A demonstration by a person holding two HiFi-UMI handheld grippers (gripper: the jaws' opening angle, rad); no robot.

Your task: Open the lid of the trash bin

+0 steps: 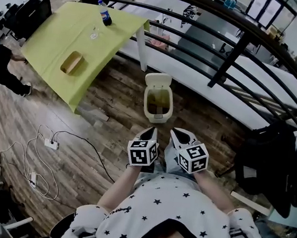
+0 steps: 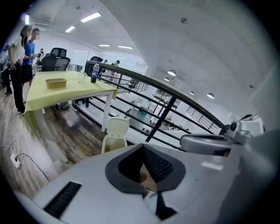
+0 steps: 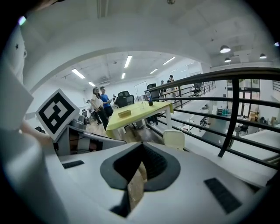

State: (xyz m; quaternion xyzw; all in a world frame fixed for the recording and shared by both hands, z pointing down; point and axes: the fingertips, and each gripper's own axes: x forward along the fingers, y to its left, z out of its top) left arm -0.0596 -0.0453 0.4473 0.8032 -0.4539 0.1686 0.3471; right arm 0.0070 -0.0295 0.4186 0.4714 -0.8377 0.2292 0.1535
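Lid is seen standing up already on the trash bin, so the job looks done. The bin is set on the wood floor beside the railing, near a leg of the yellow table. The left gripper and right gripper are held close to the person, apart from the bin. Both pairs of jaws are pressed together with nothing between them. The lid could be knocked down, or the bin tipped over, if it were bumped by a gripper.
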